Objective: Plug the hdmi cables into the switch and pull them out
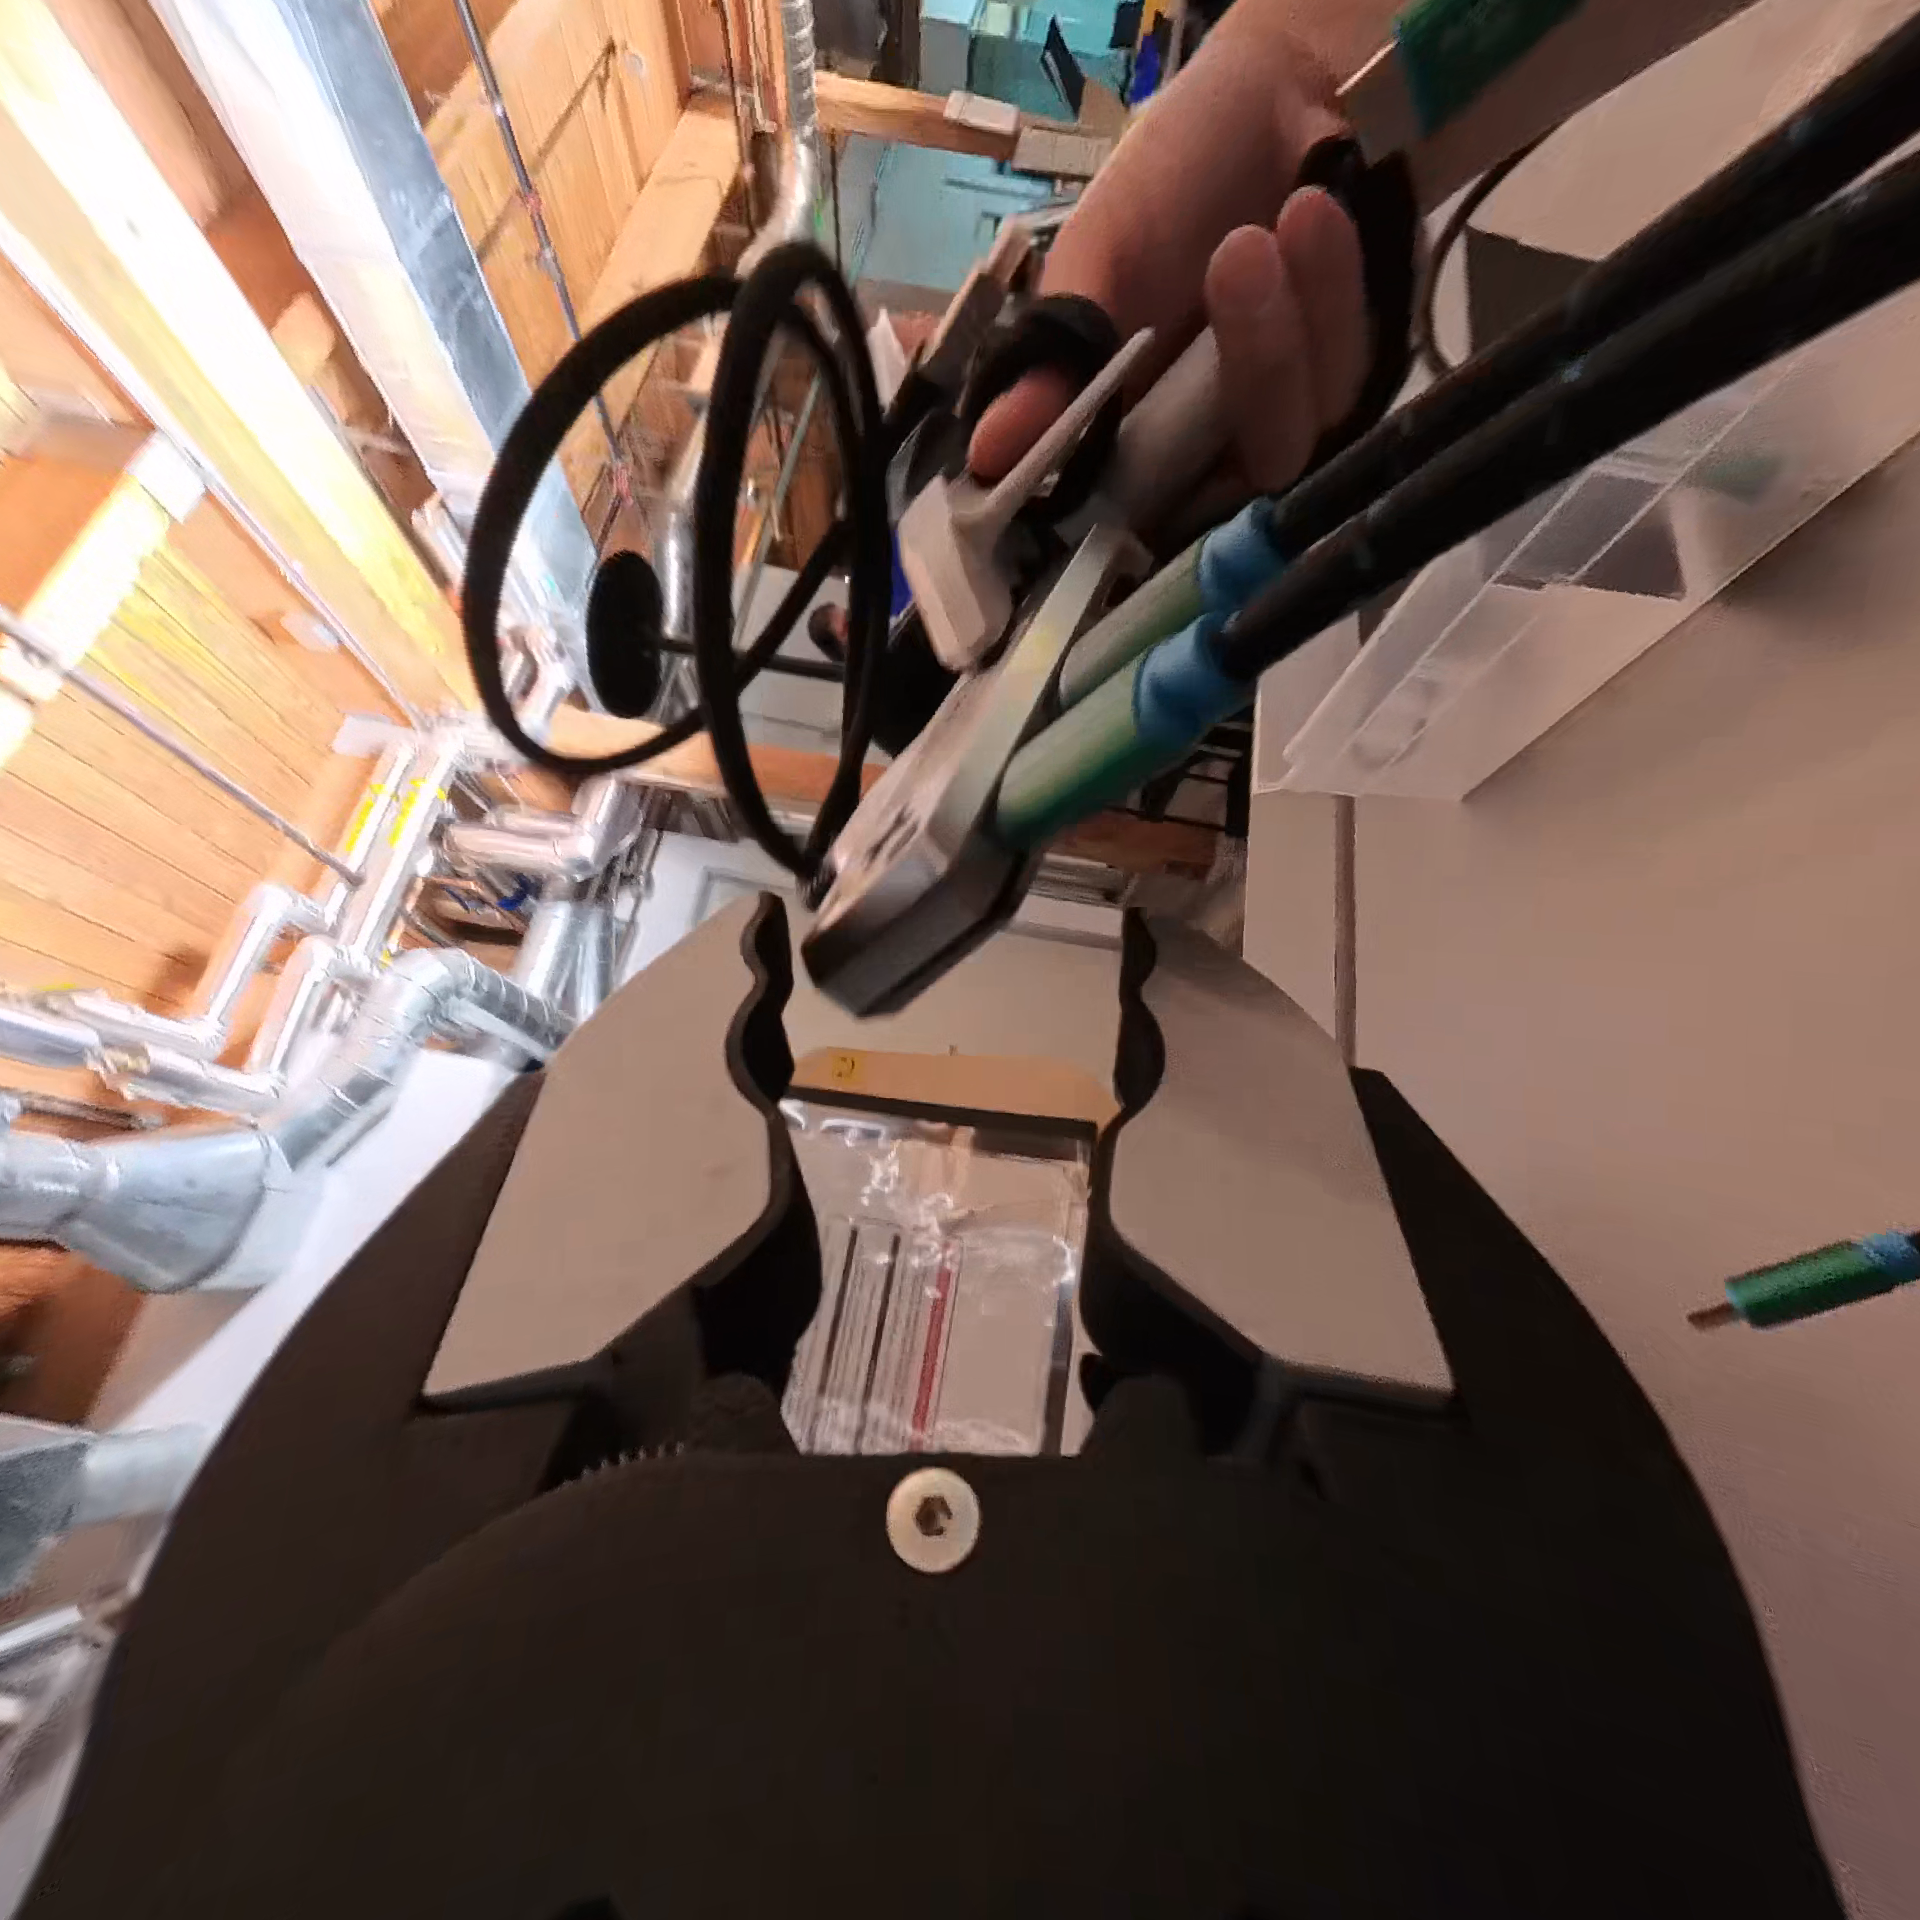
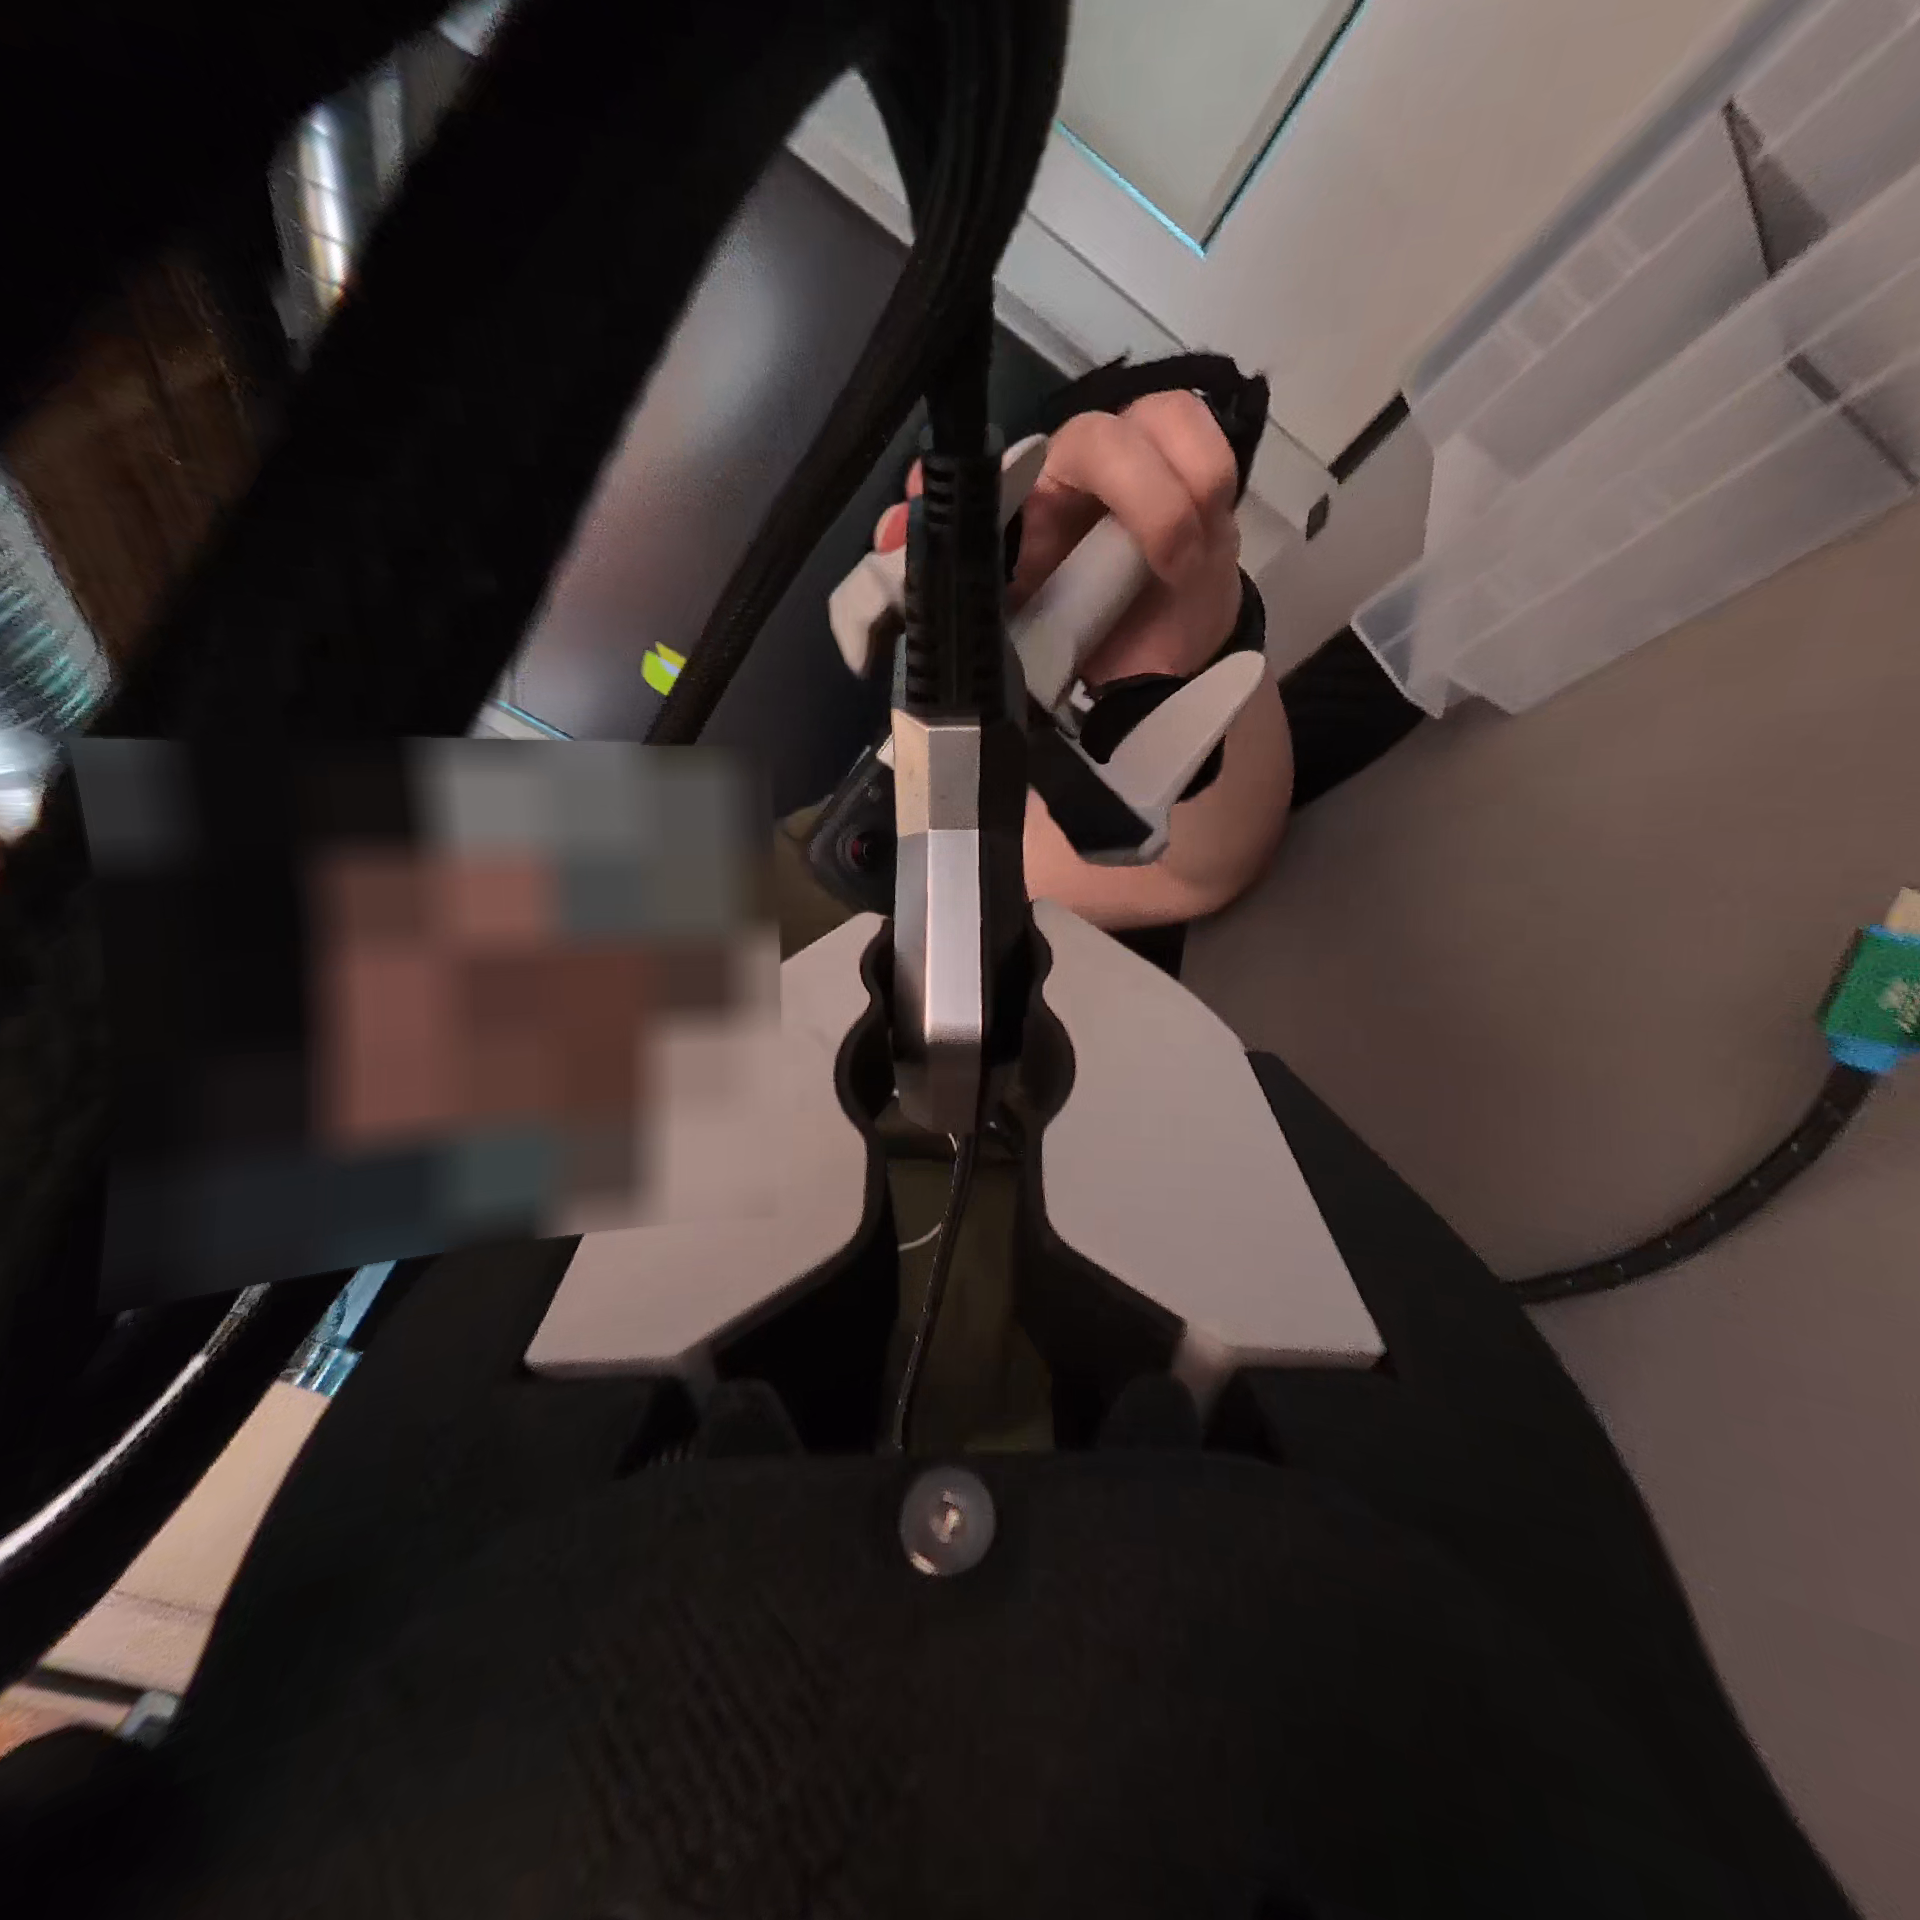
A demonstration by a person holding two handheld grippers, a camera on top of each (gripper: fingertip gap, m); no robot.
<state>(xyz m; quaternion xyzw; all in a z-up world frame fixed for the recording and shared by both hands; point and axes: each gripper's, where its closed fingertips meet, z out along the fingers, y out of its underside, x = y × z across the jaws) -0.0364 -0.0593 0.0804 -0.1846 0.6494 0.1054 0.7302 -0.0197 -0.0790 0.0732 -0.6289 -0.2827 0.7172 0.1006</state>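
The silver switch hangs in the air with two black HDMI cables plugged into it by green-and-blue plugs. Its thin black lead loops to the left. My right gripper is shut on the switch, seen edge-on, with black cables running up from it. My left gripper is open and empty just below the switch, its left fingertip close to the switch's corner. A loose green plug lies on the white table. It may be the one in the right wrist view.
A clear plastic organiser box stands on the table at the right; it also shows in the right wrist view. A clear bag with printed paper lies between my left fingers. Another green plug shows at the top.
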